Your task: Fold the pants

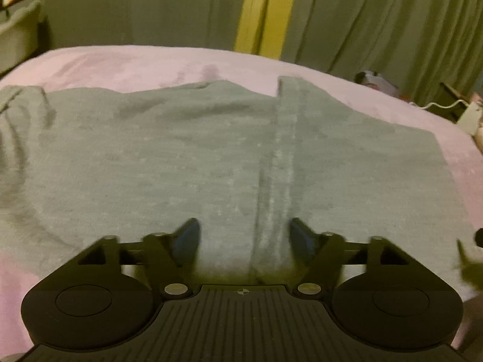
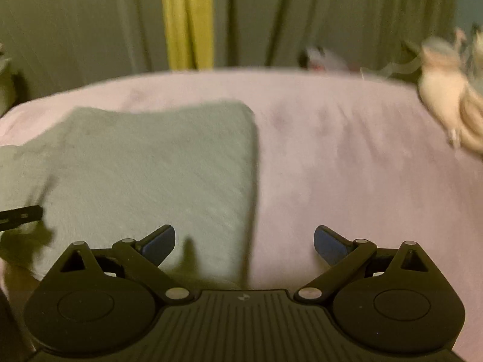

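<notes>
Your left gripper [image 1: 243,235] hangs with jaws spread wide over the near edge of the grey pants [image 1: 187,163], straddling their pale centre seam and gripping nothing. Your right gripper [image 2: 244,242] is also wide and empty, above the pants' right edge. The pants lie flat on the pink bedspread [image 2: 347,157]. Far right sits what may be a plush toy [image 2: 443,90], blurred; green curtains [image 1: 377,18] hang behind.

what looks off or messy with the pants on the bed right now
The pants aren't flat: the left side is bunched in wrinkles, and a strip pokes past the far edge. Both grippers are open, holding nothing.
</notes>
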{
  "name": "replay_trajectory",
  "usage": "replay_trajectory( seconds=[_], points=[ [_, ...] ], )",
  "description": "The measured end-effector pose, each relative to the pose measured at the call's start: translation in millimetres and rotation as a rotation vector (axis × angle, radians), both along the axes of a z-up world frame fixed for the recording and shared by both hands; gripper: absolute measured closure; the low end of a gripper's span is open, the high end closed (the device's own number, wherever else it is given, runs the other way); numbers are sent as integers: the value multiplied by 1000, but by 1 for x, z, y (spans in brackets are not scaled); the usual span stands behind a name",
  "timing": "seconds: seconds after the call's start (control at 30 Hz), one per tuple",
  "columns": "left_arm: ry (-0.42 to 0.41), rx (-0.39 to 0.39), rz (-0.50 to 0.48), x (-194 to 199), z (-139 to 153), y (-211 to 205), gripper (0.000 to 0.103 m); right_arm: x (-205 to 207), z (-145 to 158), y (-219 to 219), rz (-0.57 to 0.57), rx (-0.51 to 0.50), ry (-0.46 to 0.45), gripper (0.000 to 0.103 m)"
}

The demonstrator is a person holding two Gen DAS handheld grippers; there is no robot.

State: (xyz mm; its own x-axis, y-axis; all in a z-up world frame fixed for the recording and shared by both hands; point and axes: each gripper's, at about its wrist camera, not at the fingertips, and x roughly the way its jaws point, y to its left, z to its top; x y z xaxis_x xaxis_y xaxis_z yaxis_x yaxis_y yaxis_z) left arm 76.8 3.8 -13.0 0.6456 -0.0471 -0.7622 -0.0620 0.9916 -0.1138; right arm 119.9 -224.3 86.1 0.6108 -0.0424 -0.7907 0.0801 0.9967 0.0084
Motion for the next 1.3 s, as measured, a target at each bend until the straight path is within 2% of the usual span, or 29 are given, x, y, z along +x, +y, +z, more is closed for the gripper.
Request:
replay_trajectory(
  seconds=[0.07,0.1,0.13,0.2,0.23,0.3,0.43,0.57,0.63,0.7,0.87,1.07,1.1,1.2,1.3],
  points=[
    [-4,-20,8,0,0,4,26,-6,1,16,52,-19,-54,8],
    [-9,-28,15,-1,0,6,25,-8,0,22,72,-13,-77,19],
    [-14,-33,23,-3,1,8,25,-11,-2,28,93,6,-100,34],
    [-22,-43,34,-4,2,11,25,-8,-9,36,108,18,-89,49],
    [-28,-43,38,-4,4,11,24,-3,-17,40,115,6,-46,57],
    [-47,-37,45,-6,6,11,24,4,-29,46,116,-17,18,59],
    [-80,-34,78,-8,11,14,20,7,-33,39,85,40,21,59],
    [-95,-61,151,-8,13,28,15,10,-35,35,63,81,26,55],
    [-120,-58,228,-10,16,40,11,10,-33,37,77,97,26,38],
    [-144,-88,320,-13,20,60,9,9,-33,36,107,122,27,26],
    [-181,-320,519,-31,27,143,8,11,-37,49,171,87,51,6],
    [-220,-355,799,-70,10,234,9,17,-42,55,188,52,73,4],
    [-225,-397,837,-77,4,246,9,18,-43,55,185,56,73,4],
    [-241,-609,889,-88,-20,272,12,19,-45,54,178,60,74,4],
    [-285,-644,895,-90,-24,282,9,19,-45,55,181,49,74,4]
  ],
)
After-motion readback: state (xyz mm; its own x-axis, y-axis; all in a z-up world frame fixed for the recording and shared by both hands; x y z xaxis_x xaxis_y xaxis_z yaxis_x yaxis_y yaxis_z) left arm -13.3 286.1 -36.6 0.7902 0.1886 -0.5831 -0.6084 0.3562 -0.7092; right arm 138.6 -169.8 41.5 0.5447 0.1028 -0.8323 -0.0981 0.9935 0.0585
